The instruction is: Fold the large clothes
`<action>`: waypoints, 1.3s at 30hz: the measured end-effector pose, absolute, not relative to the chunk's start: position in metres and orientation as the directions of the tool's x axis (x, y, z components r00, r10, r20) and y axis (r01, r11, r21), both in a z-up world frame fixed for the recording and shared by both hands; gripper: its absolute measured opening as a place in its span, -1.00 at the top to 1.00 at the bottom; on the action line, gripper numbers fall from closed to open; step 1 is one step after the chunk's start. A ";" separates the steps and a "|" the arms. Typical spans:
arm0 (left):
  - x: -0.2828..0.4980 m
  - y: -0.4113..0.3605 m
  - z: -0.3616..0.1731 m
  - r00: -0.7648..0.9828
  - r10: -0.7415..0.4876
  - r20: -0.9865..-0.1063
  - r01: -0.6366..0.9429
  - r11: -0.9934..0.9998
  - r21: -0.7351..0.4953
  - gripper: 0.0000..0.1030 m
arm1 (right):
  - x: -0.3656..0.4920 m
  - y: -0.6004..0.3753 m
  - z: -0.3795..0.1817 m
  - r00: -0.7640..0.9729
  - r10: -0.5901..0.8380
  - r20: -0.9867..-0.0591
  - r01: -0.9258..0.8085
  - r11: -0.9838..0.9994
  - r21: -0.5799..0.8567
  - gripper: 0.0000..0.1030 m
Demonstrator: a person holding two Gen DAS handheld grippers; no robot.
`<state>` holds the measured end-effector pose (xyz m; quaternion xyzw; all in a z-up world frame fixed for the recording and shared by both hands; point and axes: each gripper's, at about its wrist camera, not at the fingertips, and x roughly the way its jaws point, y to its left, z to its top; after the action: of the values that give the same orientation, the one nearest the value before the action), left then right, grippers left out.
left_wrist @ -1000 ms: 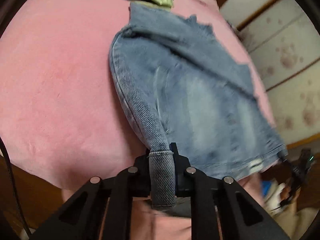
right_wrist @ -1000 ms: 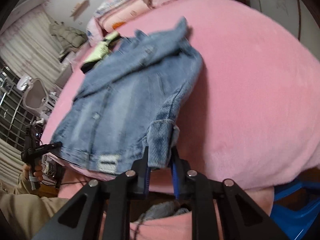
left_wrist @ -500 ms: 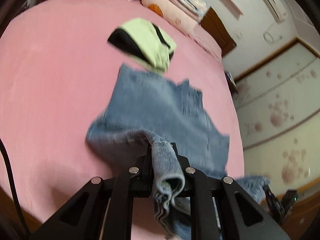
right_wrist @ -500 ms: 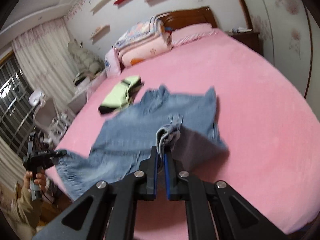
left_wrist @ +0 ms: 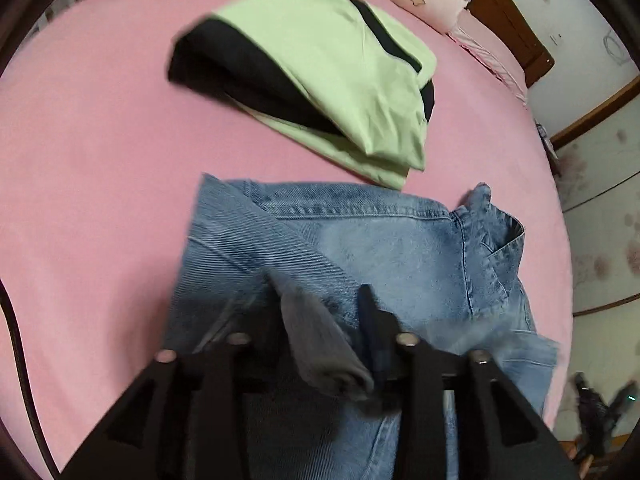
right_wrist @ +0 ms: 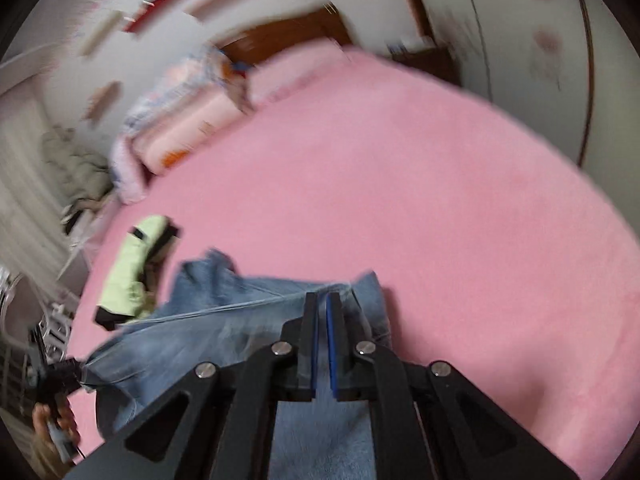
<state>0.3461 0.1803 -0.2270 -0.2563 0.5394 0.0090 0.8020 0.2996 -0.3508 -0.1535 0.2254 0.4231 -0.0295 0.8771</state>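
Observation:
A light blue denim jacket (left_wrist: 380, 248) lies on the pink bed (left_wrist: 100, 160), its sleeves folded over its body. My left gripper (left_wrist: 318, 292) hovers just over it. Its jaws are opening, and the sleeve cuff (left_wrist: 324, 352) hangs loose between them, leaning on the left finger and clear of the right one. In the blurred right wrist view the jacket (right_wrist: 224, 300) lies below my right gripper (right_wrist: 322, 300). Its blue pads stand almost together, with a thin layer of denim running down between them.
A folded green and black garment (left_wrist: 328, 72) lies just beyond the jacket's collar, also visible as the garment (right_wrist: 132, 268). Stacked quilts and pillows (right_wrist: 184, 120) sit by the wooden headboard (right_wrist: 288, 36). A person's hand (right_wrist: 52, 412) holds the left gripper at the bed's left edge.
Both grippers swept their sleeves up the bed and over the jacket's body. The left jaws have parted and no longer pinch the cuff. The right jaws stay closed on denim.

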 end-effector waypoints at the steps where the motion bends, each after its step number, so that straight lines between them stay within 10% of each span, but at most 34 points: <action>1: 0.347 0.183 -0.229 0.423 -0.273 -0.864 -0.295 0.860 -0.416 0.22 | 0.304 -0.355 -0.164 0.617 0.162 -0.770 0.248 0.889 0.385 0.86; 7: 0.347 0.197 -0.229 0.453 -0.358 -0.817 -0.218 0.843 -0.491 0.09 | 0.301 -0.361 -0.189 0.576 0.172 -0.799 0.213 0.912 0.350 0.61; 12: 0.338 0.203 -0.206 0.546 -0.266 -0.794 -0.125 0.912 -0.391 -0.48 | 0.305 -0.354 -0.193 0.561 0.197 -0.804 0.153 0.930 0.335 0.47; 19: 0.345 0.190 -0.208 0.508 -0.216 -0.834 -0.021 0.965 -0.262 -0.48 | 0.324 -0.331 -0.197 0.544 0.150 -0.826 0.080 0.970 0.229 0.41; 24: 0.353 0.169 -0.225 0.463 -0.160 -0.872 0.062 0.987 -0.148 -0.48 | 0.330 -0.313 -0.199 0.540 0.115 -0.834 0.027 0.988 0.153 -0.06; 31: 0.372 0.156 -0.253 0.400 -0.121 -0.908 0.061 0.993 -0.105 -0.48 | 0.331 -0.314 -0.207 0.551 0.093 -0.829 0.003 0.994 0.113 -0.01; 34: 0.372 0.149 -0.250 0.401 -0.120 -0.908 0.082 0.992 -0.095 -0.04 | 0.326 -0.321 -0.207 0.565 0.069 -0.822 0.005 0.996 0.088 0.72; 39: 0.356 0.139 -0.235 0.440 -0.013 -0.898 0.106 0.994 0.037 0.72 | 0.315 -0.330 -0.199 0.590 0.094 -0.802 -0.010 0.994 0.110 0.94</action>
<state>0.3558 0.1387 -0.2350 0.0439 0.5279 -0.0352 0.8474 0.3151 -0.3302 -0.1992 0.0468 0.4519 0.0293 0.8904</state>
